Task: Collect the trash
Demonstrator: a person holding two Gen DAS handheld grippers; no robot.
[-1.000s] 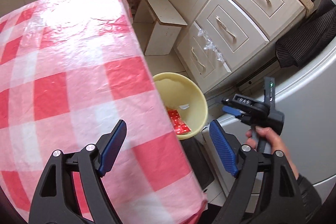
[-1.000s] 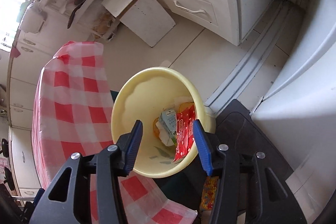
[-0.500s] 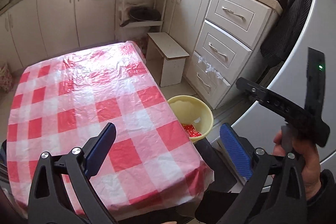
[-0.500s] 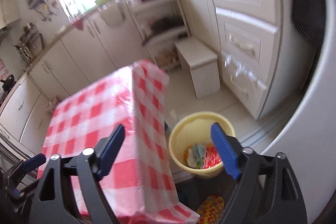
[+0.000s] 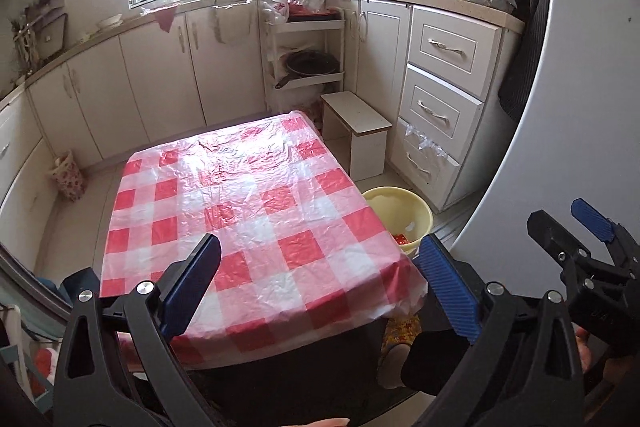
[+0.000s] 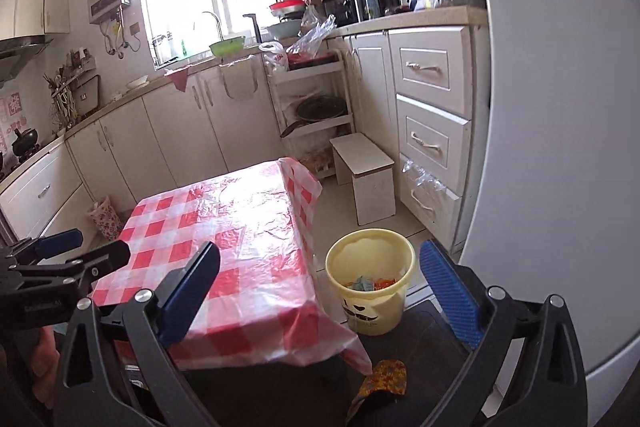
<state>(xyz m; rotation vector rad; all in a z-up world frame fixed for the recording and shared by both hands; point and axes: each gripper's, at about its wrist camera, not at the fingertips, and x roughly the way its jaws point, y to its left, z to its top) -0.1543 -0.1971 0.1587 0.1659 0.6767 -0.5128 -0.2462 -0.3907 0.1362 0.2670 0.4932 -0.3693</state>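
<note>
A yellow bin stands on the floor right of the table and holds several wrappers, red, green and orange. In the left wrist view the bin peeks out past the table's right edge. The table carries a red-and-white checked plastic cloth, also in the right wrist view. My left gripper is open and empty, high above the table's near edge. My right gripper is open and empty, well above and short of the bin. Each gripper shows in the other's view: right, left.
A white stool stands behind the bin by the drawer unit. A white fridge fills the right side. A dark mat and a patterned slipper lie by the bin. A floral bag sits left of the table.
Both grippers have pulled up and back from the bin and table; the views widened from a close look into the bin to the whole kitchen. Both stayed open and empty.
</note>
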